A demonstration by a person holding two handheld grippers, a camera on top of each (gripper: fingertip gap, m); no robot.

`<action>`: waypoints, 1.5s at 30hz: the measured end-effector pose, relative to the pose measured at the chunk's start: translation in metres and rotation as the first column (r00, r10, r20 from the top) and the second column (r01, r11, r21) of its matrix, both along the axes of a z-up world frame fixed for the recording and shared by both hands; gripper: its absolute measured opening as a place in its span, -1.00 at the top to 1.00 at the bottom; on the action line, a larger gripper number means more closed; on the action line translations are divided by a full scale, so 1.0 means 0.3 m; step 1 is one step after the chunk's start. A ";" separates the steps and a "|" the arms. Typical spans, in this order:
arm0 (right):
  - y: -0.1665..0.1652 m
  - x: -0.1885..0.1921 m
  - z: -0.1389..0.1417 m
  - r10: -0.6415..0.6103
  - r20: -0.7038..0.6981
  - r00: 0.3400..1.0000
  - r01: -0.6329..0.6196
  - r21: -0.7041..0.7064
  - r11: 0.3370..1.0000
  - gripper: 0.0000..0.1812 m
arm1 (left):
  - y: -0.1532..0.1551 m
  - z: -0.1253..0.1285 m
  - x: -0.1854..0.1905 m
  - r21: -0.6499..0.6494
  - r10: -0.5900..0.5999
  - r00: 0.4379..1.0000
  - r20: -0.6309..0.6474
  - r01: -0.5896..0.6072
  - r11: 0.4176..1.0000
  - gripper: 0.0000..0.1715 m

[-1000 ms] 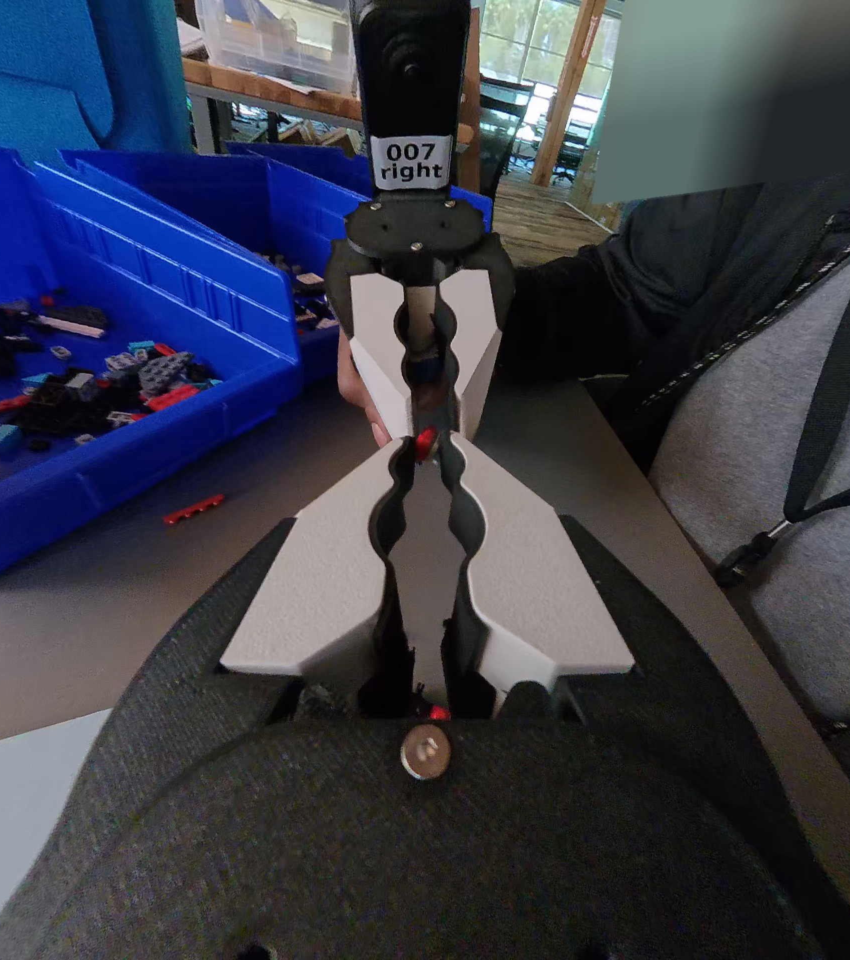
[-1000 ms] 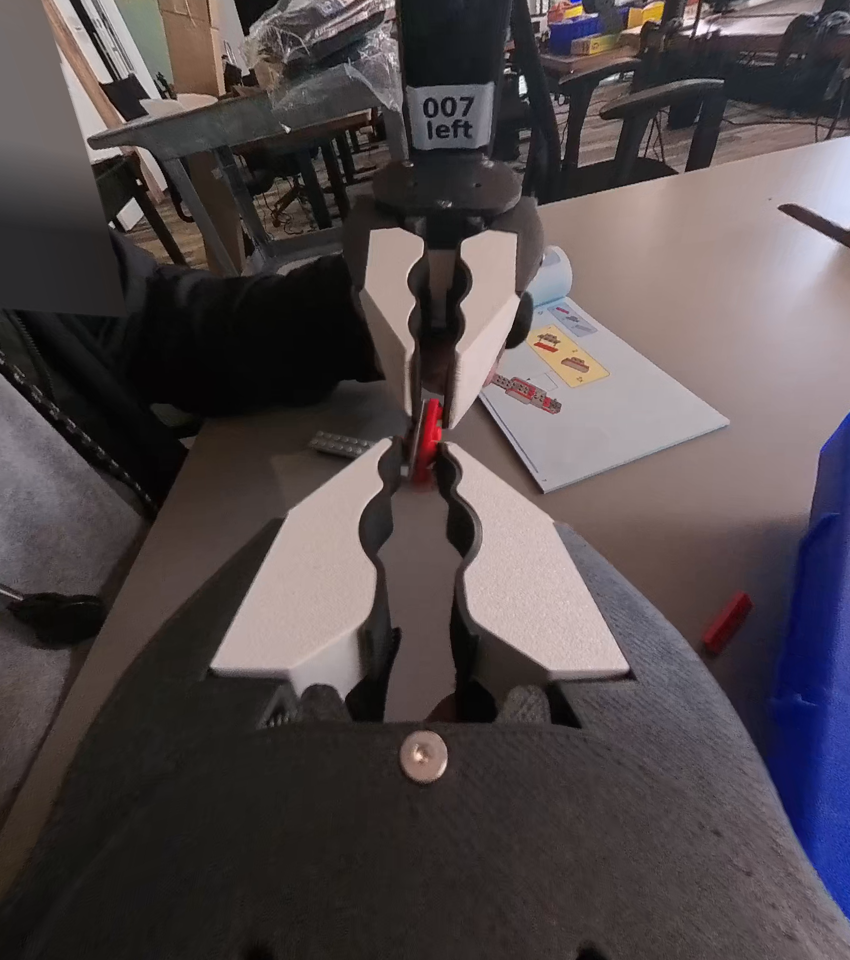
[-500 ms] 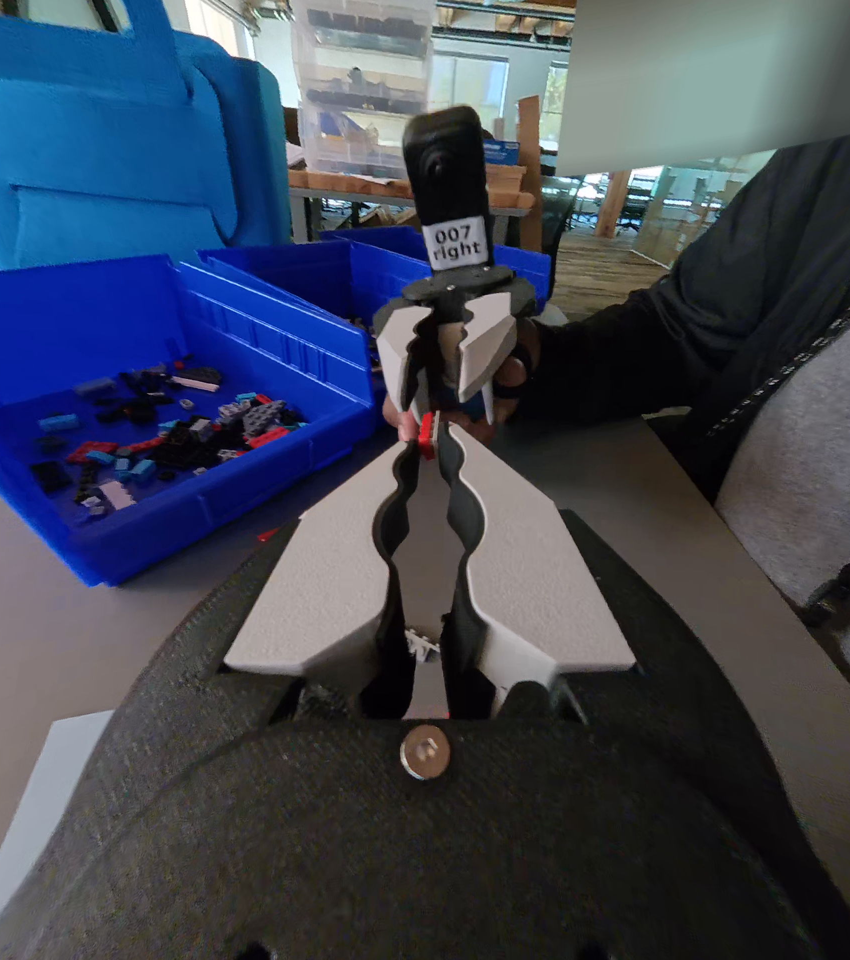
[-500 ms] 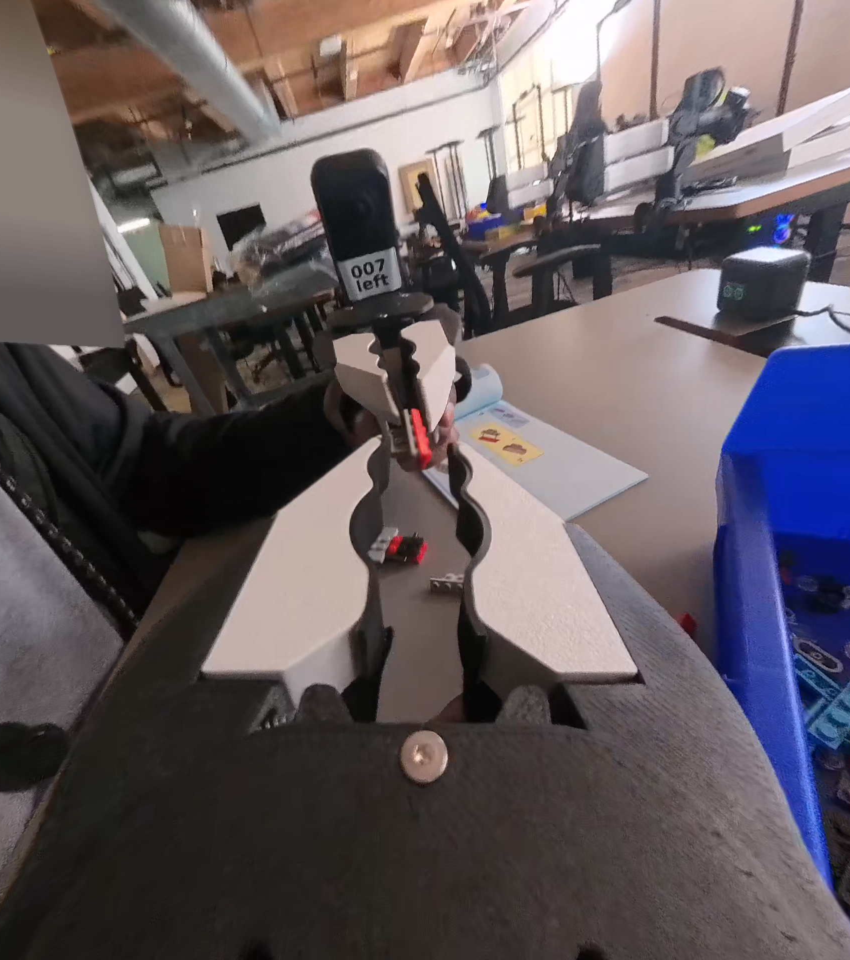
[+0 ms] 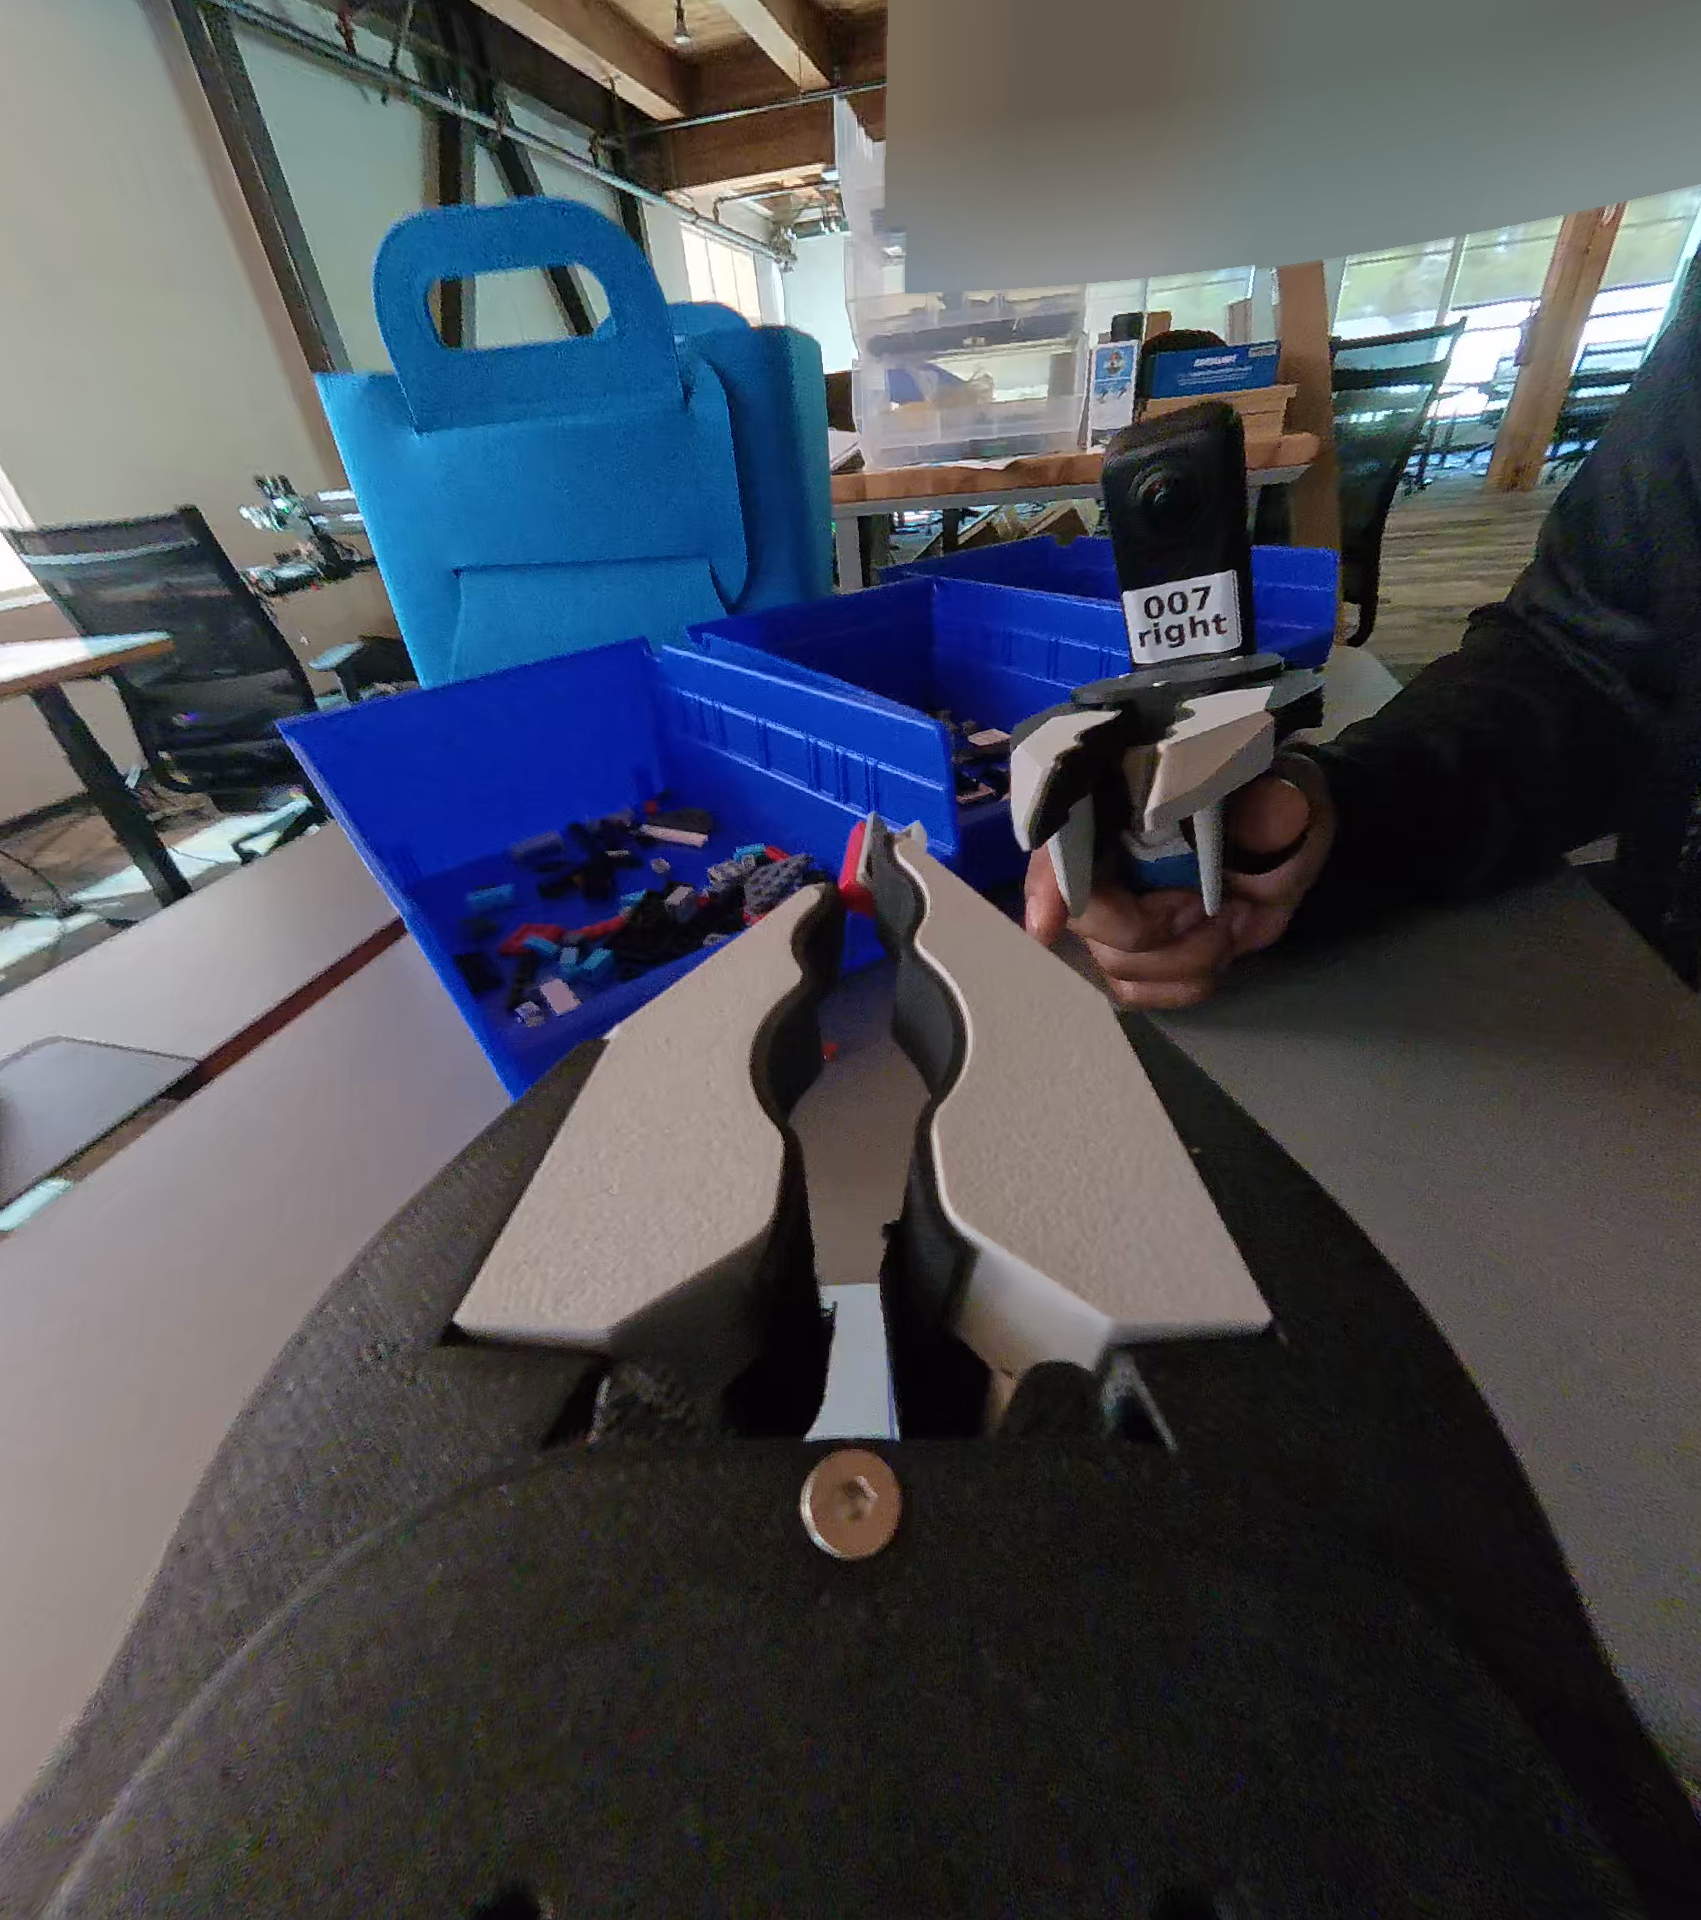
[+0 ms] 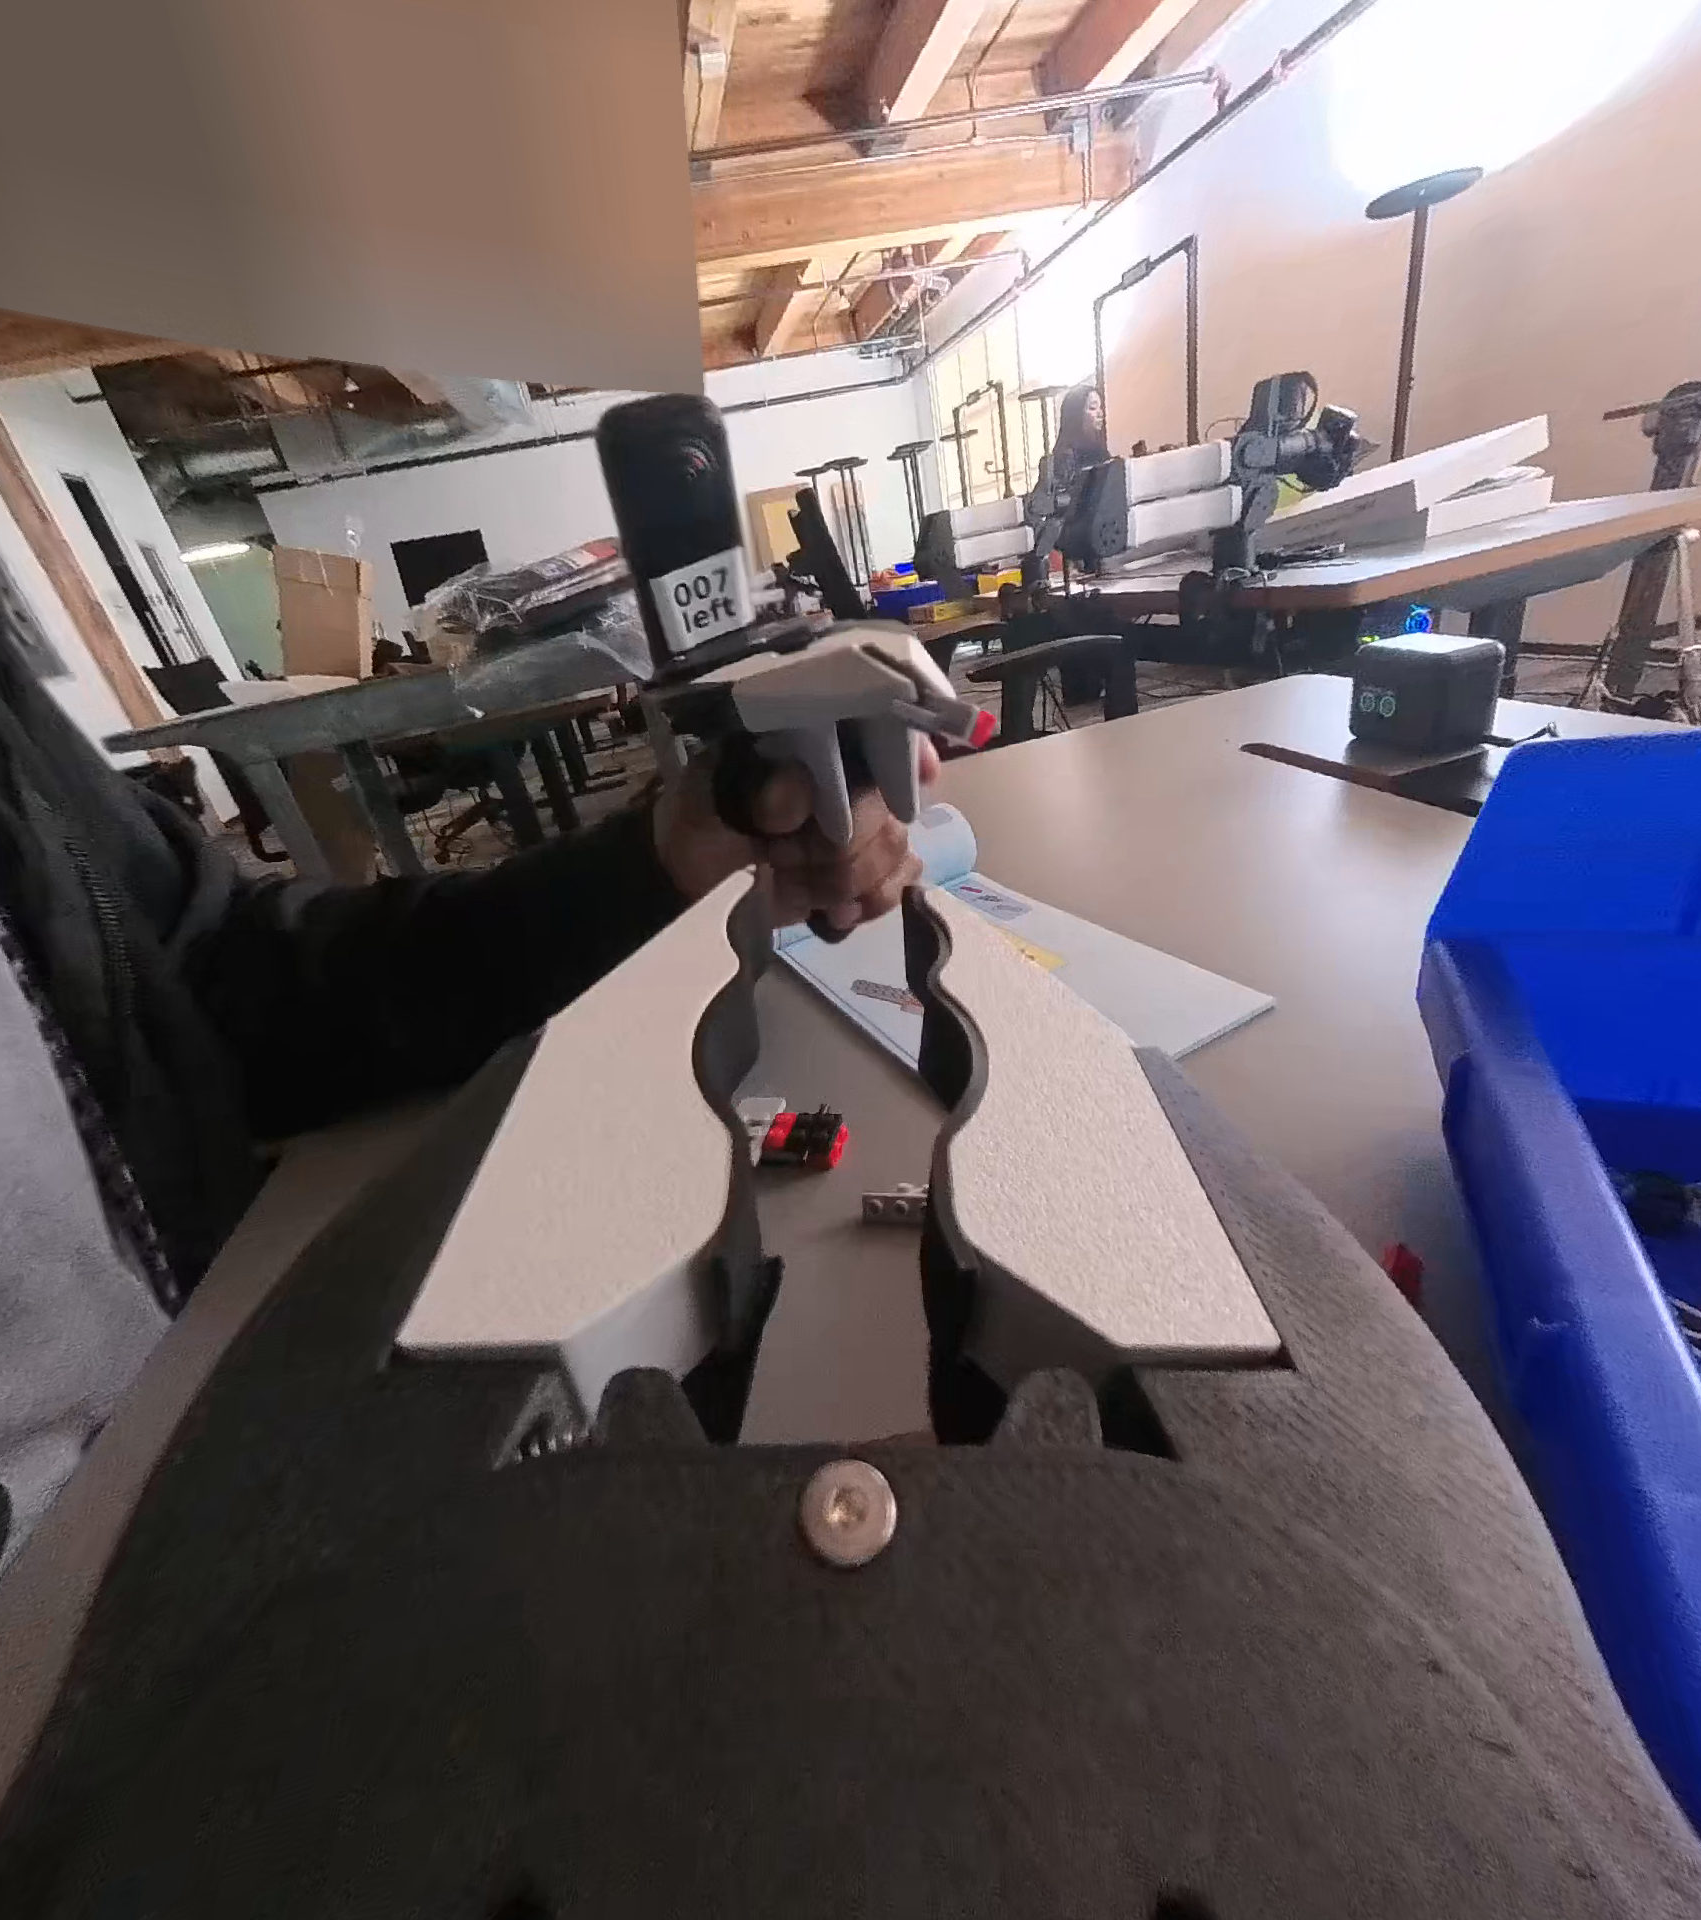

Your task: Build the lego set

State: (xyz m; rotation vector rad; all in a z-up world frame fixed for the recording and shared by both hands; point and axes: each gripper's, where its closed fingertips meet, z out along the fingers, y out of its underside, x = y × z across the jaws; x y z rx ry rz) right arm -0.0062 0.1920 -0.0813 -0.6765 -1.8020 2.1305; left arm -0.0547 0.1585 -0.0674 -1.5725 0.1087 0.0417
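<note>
My left gripper (image 5: 867,873) is shut on a small red and grey lego piece (image 5: 858,864) and holds it in the air in front of the blue bin. It also shows in the right wrist view (image 6: 960,717), raised above the table, with the red piece (image 6: 977,724) at its tips. My right gripper (image 6: 830,904) is open and empty. It shows in the left wrist view (image 5: 1132,779), off to the right, fingers apart. A small red and black assembly (image 6: 802,1135) and a small grey piece (image 6: 893,1205) lie on the table (image 6: 1241,831) between the right gripper's fingers.
A blue bin (image 5: 617,748) with several loose pieces stands at the left, a second bin (image 5: 1012,634) behind it. The first bin also shows in the right wrist view (image 6: 1604,1039). An open instruction booklet (image 6: 1085,987) lies beyond. A loose red piece (image 6: 1402,1270) lies by the bin. A person's hands and dark sleeves hold both grippers. The left gripper's tips are roughly 7 centimeters from the right gripper's.
The grippers were tip to tip on the red piece. They have drawn apart; the right one has opened and let go, and the left one keeps the piece and has swung left and up.
</note>
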 end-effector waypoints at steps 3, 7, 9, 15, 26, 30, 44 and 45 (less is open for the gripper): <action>0.001 0.006 0.001 -0.011 -0.008 1.000 0.012 0.004 1.000 0.69 | 0.003 0.032 0.049 0.011 0.008 0.996 -0.085 -0.007 1.000 0.93; -0.003 0.029 0.030 0.014 -0.014 1.000 -0.014 -0.044 0.999 0.67 | 0.014 0.054 0.159 0.019 0.022 0.976 -0.219 -0.018 1.000 0.92; -0.011 0.052 0.052 0.050 -0.014 0.999 -0.051 -0.081 0.995 0.66 | 0.014 0.075 0.219 0.054 0.023 0.966 -0.258 -0.009 0.999 0.92; -0.033 0.125 0.115 0.152 -0.083 0.985 -0.162 -0.124 0.979 0.67 | 0.043 0.068 0.308 0.009 -0.012 0.926 -0.378 0.016 1.000 0.92; -0.028 0.092 0.098 0.145 -0.081 0.986 -0.150 -0.056 0.987 0.93 | 0.066 0.026 0.277 -0.026 -0.129 0.901 -0.414 0.130 0.991 0.92; -0.032 0.072 0.077 0.130 -0.054 0.990 -0.132 -0.037 0.991 0.93 | 0.069 0.010 0.263 -0.011 -0.114 0.906 -0.408 0.120 0.993 0.93; -0.015 0.072 0.061 0.162 -0.003 0.987 -0.162 -0.059 0.985 0.85 | 0.088 0.013 0.255 0.024 -0.058 0.908 -0.416 0.074 0.997 0.92; -0.015 0.073 0.062 0.161 -0.009 0.987 -0.161 -0.055 0.985 0.85 | 0.088 0.011 0.256 0.025 -0.062 0.911 -0.408 0.079 0.997 0.92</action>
